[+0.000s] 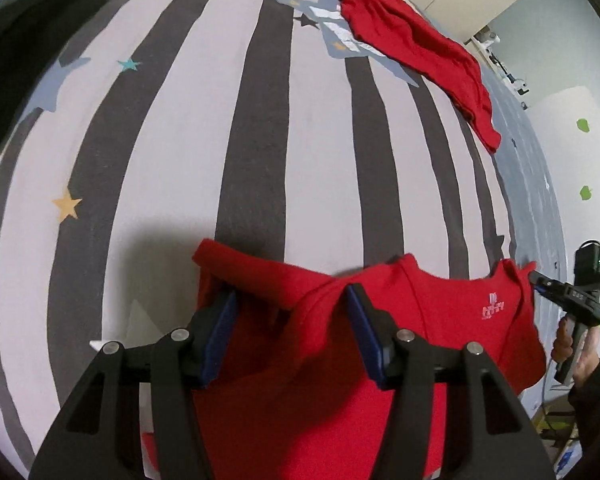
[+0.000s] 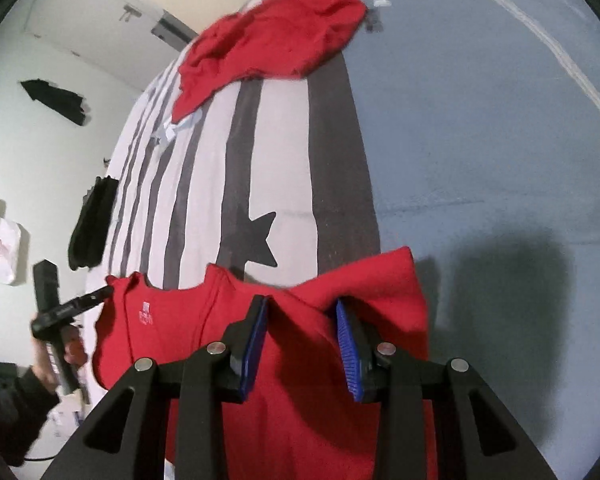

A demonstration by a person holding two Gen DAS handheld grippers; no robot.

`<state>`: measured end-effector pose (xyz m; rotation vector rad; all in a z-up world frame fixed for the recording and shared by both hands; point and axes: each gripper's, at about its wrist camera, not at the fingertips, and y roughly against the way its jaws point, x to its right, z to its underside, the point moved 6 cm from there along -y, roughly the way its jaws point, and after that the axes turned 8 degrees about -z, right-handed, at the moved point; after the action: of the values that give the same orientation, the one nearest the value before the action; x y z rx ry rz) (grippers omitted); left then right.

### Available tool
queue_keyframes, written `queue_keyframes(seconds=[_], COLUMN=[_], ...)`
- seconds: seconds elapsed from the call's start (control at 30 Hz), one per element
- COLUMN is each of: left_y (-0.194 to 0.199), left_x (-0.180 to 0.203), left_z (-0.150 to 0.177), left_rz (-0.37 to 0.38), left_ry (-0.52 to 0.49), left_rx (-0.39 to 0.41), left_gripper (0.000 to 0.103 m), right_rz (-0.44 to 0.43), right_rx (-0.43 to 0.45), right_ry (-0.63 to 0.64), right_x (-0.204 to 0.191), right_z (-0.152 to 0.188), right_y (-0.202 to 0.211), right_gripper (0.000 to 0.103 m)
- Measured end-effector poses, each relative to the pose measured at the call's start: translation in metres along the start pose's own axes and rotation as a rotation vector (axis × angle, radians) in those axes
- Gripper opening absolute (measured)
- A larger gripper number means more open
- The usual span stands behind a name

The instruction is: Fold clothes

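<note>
Your red T-shirt lies on the striped bedsheet, neckline toward the far end, small white logo on the chest (sleeves rumpled). A second red garment sits crumpled at the far edge.

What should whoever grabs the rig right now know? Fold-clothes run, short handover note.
Left gripper: open, jaws astride one shoulder of the red shirt, pads not pinching it.
Right gripper: open, astride the other shoulder, likewise no pinch.
Shirt: near edge of the striped bed, logo side showing, collar edge rumpled.
Second red garment: crumpled at the far end of the bed.
Done: no fold visible on either piece.
Left: probably regrasp the shirt, spread it flat and fold it, then the second garment.
</note>
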<state>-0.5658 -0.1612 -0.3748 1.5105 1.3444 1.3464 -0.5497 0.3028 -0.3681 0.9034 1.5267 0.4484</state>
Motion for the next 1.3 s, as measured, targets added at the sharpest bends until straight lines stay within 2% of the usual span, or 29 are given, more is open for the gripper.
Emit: queue_keyframes(seconds=[0.03, 0.1, 0.13, 0.23, 0.27, 0.3, 0.33, 0.43, 0.5, 0.67, 0.7, 0.73, 0.8, 0.83, 0.9, 0.97, 1.03, 1.13, 1.23, 1.3], left_y=[0.000, 0.002, -0.001, -0.008, -0.010, -0.013, -0.014, -0.009, -0.005, 0.008, 0.013, 0.021, 0.035, 0.043, 0.053, 0.054, 0.048, 0.040, 0.006, -0.011], left_x=[0.000, 0.000, 0.000, -0.001, -0.001, -0.001, 0.000, 0.002, 0.003, -0.005, -0.004, -0.001, 0.000, 0.003, 0.016, 0.045, 0.074, 0.095, 0.113, 0.114], left_z=[-0.002, -0.006, -0.006, -0.008, -0.008, -0.008, -0.008, -0.009, -0.011, -0.014, -0.011, -0.007, 0.006, 0.011, 0.016, 0.026, 0.022, 0.013, -0.002, -0.001], left_rz=[0.002, 0.005, -0.011, -0.061, -0.079, -0.095, -0.106, -0.126, -0.136, -0.119, -0.119, -0.116, -0.120, -0.128, -0.131, -0.110, -0.112, -0.103, -0.127, -0.168], left_ry=[0.004, 0.010, 0.004, -0.013, -0.019, -0.026, -0.034, -0.047, -0.048, 0.017, 0.017, -0.002, -0.030, -0.042, -0.106, -0.202, -0.264, -0.320, -0.374, -0.411], left_rx=[0.004, 0.011, 0.005, -0.011, -0.017, -0.021, -0.020, 0.010, 0.038, 0.103, 0.122, 0.145, 0.191, 0.215, 0.245, 0.263, 0.278, 0.276, 0.196, 0.145], left_gripper=[0.050, 0.039, 0.037, 0.023, 0.017, 0.015, 0.013, 0.006, 0.004, 0.004, 0.004, 0.004, 0.009, 0.012, 0.035, 0.044, 0.048, 0.053, 0.054, 0.053], right_rz=[-0.014, -0.021, -0.031, -0.036, -0.035, -0.025, -0.014, 0.024, 0.053, 0.089, 0.114, 0.100, 0.072, 0.072, 0.122, 0.149, 0.162, 0.143, 0.148, 0.194], right_rx=[-0.013, -0.010, 0.000, -0.037, -0.051, -0.056, -0.059, -0.047, -0.027, 0.126, 0.169, 0.187, 0.187, 0.168, 0.121, 0.077, 0.038, 0.023, 0.001, -0.041], right_ry=[-0.030, -0.061, -0.072, -0.133, -0.149, -0.158, -0.161, -0.127, -0.087, -0.008, 0.031, 0.075, 0.171, 0.224, 0.328, 0.402, 0.456, 0.465, 0.485, 0.496], right_x=[0.004, 0.008, 0.010, 0.018, 0.021, 0.024, 0.026, 0.023, 0.016, 0.008, 0.003, -0.006, -0.028, -0.038, -0.053, -0.060, -0.067, -0.079, -0.089, -0.090], right_z=[-0.004, -0.008, -0.011, -0.013, -0.013, -0.014, -0.016, -0.016, -0.021, -0.027, -0.028, -0.027, -0.021, -0.016, -0.005, 0.004, 0.010, 0.006, 0.005, 0.004], right_y=[-0.004, -0.003, -0.002, -0.011, -0.015, -0.018, -0.019, -0.017, -0.020, 0.001, 0.008, 0.013, 0.017, 0.016, 0.007, 0.000, -0.009, -0.024, -0.038, -0.051], right_gripper=[0.031, 0.031, 0.031, 0.031, 0.029, 0.023, 0.015, 0.005, 0.004, 0.001, 0.002, 0.005, 0.008, 0.021, 0.041, 0.042, 0.042, 0.042, 0.042, 0.042])
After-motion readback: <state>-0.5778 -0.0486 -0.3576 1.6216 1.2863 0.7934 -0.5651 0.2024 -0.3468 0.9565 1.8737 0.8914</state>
